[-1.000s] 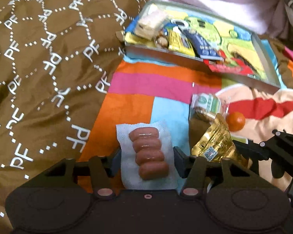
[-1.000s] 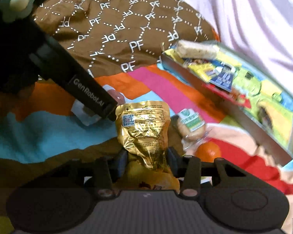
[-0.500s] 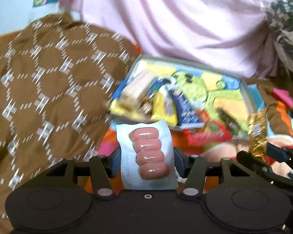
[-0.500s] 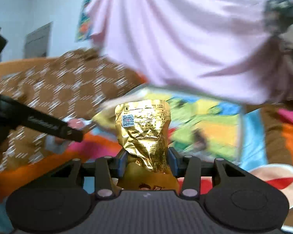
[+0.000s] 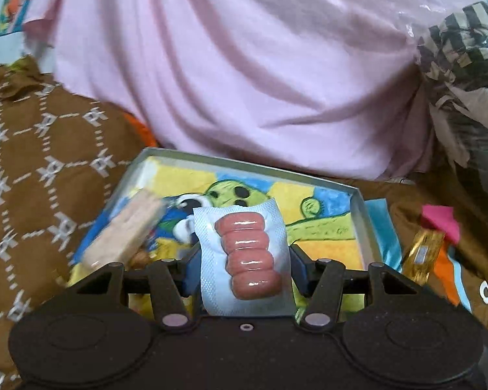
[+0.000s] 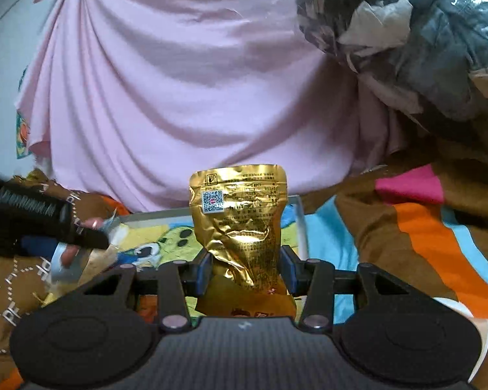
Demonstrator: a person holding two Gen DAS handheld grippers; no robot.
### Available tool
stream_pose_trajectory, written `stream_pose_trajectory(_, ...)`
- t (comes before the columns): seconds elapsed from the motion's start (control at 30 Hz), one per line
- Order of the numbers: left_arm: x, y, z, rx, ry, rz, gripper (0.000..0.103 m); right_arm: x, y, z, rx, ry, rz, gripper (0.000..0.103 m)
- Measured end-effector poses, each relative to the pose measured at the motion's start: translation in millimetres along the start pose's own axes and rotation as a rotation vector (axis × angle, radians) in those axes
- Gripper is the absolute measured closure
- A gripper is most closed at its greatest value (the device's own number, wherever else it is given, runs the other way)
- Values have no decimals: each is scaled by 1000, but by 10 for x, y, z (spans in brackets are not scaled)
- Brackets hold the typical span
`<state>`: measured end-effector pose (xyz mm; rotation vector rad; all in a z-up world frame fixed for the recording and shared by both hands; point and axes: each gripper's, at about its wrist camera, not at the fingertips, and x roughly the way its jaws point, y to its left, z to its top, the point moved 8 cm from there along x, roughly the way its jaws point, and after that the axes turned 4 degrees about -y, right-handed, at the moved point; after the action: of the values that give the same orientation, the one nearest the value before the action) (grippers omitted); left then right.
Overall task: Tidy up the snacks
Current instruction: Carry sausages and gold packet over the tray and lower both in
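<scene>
At the left of the left wrist view, over the brown patterned blanket [image 5: 45, 175], the shallow tray [image 5: 358, 208] with its cartoon-printed floor already holds a few snacks, among them a pale wrapped bar [image 5: 127, 230] along its left side, so the sorting looks partly done; much of the tray floor is still bare, and two packs are still in the air, so at least two placings remain. What else waits on the bed cannot be told from here. In the middle of that view the left gripper [image 5: 244, 260] is closed to about the width of the sausage pack [image 5: 247, 253], its blue pads pressing both edges of the white backing, and the pack hangs above the near part of the tray. At the right edge the gold pouch [image 5: 421, 256] shows beside the tray's right wall. In the right wrist view, the left tool crosses the left of the frame, the tray [image 6: 301, 224] lies below centre, and the right gripper [image 6: 244, 269] pinches the crumpled lower half of the gold pouch [image 6: 240, 224], narrowed well in, pouch upright above the tray's right part. Behind, upper frame, hangs pink cloth [image 6: 185, 81].
</scene>
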<state>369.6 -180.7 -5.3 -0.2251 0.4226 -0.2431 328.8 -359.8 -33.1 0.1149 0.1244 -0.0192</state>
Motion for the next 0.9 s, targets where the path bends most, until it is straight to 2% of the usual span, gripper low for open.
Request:
stream_pose_trajectory(0.27,426,-270,-107,33,29,-33,46,135,-125,-242,45,58,-1,55)
stream_pose_trajectory(0.5,672,-355,-270,58,69,-39,45,228,-192,-358,72,95,-7,54)
stream_pose_trajectory(0.9,812,-381,-404,83,97,-30,44,216,-188,-357,63,100,-5,52)
